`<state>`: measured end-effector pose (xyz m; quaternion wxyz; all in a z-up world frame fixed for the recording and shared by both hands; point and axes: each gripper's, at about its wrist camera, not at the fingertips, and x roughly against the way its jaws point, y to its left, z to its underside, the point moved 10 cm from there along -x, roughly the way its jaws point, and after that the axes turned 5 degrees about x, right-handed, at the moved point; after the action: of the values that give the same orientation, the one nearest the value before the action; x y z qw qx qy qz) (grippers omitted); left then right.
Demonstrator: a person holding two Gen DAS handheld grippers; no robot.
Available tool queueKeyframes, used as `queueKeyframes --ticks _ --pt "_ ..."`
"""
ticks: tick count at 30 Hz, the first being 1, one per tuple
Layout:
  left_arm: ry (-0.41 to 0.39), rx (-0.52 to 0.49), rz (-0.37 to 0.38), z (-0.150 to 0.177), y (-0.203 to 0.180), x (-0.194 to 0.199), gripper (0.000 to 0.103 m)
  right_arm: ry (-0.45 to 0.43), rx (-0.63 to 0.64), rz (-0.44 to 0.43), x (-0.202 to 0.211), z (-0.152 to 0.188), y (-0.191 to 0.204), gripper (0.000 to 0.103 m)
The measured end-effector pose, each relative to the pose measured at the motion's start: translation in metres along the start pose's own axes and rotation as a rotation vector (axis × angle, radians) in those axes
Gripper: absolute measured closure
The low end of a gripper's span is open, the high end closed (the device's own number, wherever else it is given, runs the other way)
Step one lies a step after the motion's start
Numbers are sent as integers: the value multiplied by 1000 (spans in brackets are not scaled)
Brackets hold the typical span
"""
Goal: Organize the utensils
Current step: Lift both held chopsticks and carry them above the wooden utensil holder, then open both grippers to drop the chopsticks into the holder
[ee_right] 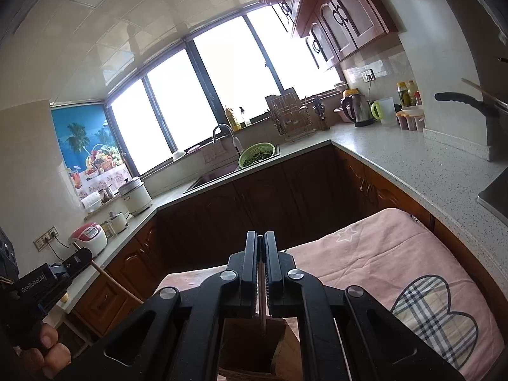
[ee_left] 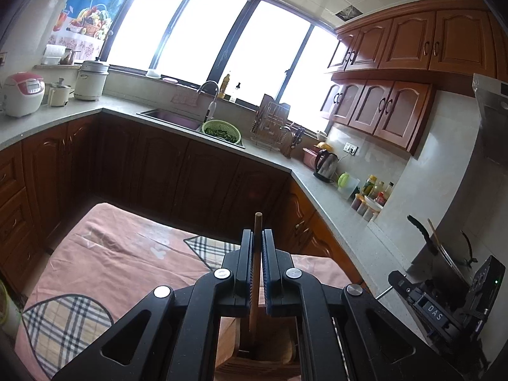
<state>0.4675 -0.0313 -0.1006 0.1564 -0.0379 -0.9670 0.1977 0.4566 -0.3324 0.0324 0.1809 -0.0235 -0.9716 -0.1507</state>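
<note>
In the left wrist view my left gripper (ee_left: 257, 236) is shut on a round wooden utensil handle (ee_left: 257, 222). The handle pokes out past the fingertips and runs down toward a wooden utensil holder (ee_left: 260, 349) just below. In the right wrist view my right gripper (ee_right: 261, 238) is shut on a thin metal utensil (ee_right: 263, 308) whose lower end hangs over the same wooden holder (ee_right: 247, 343). Each view catches the other gripper at its edge: the right gripper (ee_left: 397, 281), and the left gripper (ee_right: 79, 258) with a hand (ee_right: 47, 346) on it. The utensils' working ends are hidden.
The holder stands on a table under a pink cloth (ee_left: 127, 247) with plaid hearts. Wooden cabinets and a grey counter (ee_right: 412, 165) wrap around it, with a sink, a green colander (ee_left: 221, 130), a kettle (ee_left: 326, 165), a rice cooker (ee_left: 23, 93) and a pot with a black handle (ee_left: 422, 235).
</note>
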Motion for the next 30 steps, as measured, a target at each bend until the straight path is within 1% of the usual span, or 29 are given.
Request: queueKeyframes --ticks 4,8,11,12,14,15,16,17,18,19,20,21,22,23,24,25,26,27,29,30 --pt "33 43 -18 39 24 -22 99 18 -28 2 -11 17 -10 99" --pt "63 47 -31 73 40 -35 99 43 -43 3 -18 29 -16 99" --pt "60 34 -38 86 47 -36 98 44 -48 11 -20 31 -19 99" --pt "100 36 -50 88 48 -36 98 45 -52 7 -20 31 -20 99" --pt "118 32 -49 93 49 -39 98 52 -54 2 -20 30 -20 99" --pt "124 33 -52 88 50 -38 95 57 -53 1 -21 30 -19 99" --pt "131 34 -55 88 51 -41 90 62 -55 -3 -22 29 -19 97" --pt "137 37 -62 95 57 -40 85 67 -59 -6 -22 29 -19 94" --pt "139 48 -67 88 57 -42 76 68 -65 -8 -22 29 -20 94" --pt "141 64 -69 73 54 -48 69 70 -68 -13 -22 30 -20 94" --pt "142 71 -68 78 59 -47 67 73 -69 -17 -22 30 -19 94" --pt "147 78 -71 72 60 -47 66 75 -69 -18 -21 30 -20 93" --pt "150 83 -71 72 62 -46 64 73 -70 -16 -21 30 -20 91" --pt "155 89 -70 61 56 -51 63 73 -72 -16 -20 29 -20 84" --pt "160 94 -68 49 47 -52 60 73 -75 -17 -19 30 -20 78" --pt "162 96 -68 44 44 -55 56 72 -80 -19 -17 29 -20 63" --pt "162 94 -69 36 38 -59 54 67 -83 -22 -14 29 -20 53" --pt "160 91 -72 23 28 -66 50 62 -84 -25 -10 28 -20 52" --pt "162 82 -75 12 12 -73 40 58 -85 -27 -1 28 -19 51" --pt "159 75 -68 12 12 -67 31 55 -87 -30 3 28 -19 48"
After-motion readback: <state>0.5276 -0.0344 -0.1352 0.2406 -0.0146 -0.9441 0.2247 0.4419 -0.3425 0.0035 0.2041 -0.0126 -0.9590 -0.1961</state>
